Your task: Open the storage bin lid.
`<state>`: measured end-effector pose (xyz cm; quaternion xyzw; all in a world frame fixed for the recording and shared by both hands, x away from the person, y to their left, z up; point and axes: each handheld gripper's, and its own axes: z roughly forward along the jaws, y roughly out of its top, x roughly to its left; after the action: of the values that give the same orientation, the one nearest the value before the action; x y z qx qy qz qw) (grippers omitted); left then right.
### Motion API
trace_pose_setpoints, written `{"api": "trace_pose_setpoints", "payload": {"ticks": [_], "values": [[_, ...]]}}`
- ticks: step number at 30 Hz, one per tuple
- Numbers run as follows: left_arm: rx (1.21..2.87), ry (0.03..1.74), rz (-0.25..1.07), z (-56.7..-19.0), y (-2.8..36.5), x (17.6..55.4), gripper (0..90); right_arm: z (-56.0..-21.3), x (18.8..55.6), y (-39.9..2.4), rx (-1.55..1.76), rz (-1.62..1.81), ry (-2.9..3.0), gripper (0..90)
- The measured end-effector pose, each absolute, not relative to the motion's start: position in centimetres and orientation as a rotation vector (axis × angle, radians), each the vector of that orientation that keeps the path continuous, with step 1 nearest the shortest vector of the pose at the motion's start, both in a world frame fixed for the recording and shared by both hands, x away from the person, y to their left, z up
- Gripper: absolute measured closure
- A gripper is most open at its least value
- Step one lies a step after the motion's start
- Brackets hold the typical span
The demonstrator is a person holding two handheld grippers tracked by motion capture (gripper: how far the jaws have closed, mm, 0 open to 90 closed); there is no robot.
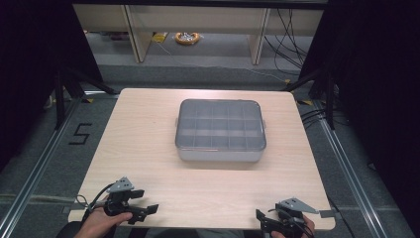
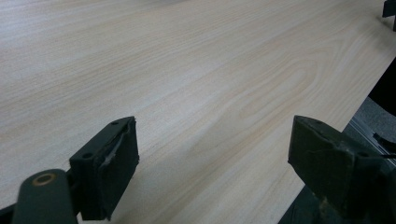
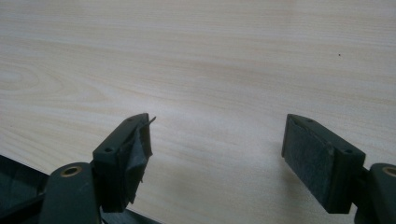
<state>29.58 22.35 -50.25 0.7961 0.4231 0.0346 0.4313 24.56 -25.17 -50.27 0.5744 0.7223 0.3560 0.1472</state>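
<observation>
A clear plastic compartment box (image 1: 220,130) with its lid closed lies in the middle of the light wooden table (image 1: 148,129); its compartments look empty. My left gripper (image 1: 143,203) rests at the table's near left edge, held by a hand, jaws open and pointing right. In its own view the left gripper (image 2: 212,163) holds nothing, and bare wood lies between its pads (image 2: 109,172). My right gripper (image 1: 260,218) sits at the near right edge, open, pointing left. Seen in its own view, the right gripper (image 3: 217,156) is empty over bare wood.
The table stands on a grey floor with metal rails (image 1: 346,163) on both sides and a "5" mark (image 1: 80,133) at the left. Shelving legs (image 1: 136,34), cables (image 1: 289,39) and a yellow roll (image 1: 187,38) lie beyond the far edge.
</observation>
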Motion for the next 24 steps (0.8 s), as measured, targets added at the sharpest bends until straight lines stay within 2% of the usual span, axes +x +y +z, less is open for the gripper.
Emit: {"api": "trace_pose_setpoints", "payload": {"ticks": [24], "values": [[1.981, 1.075, 0.094, -50.15, 22.36, 29.57, 15.5, -50.15, 24.7, -25.64, 1.656, 1.053, 2.04, 25.3]]}}
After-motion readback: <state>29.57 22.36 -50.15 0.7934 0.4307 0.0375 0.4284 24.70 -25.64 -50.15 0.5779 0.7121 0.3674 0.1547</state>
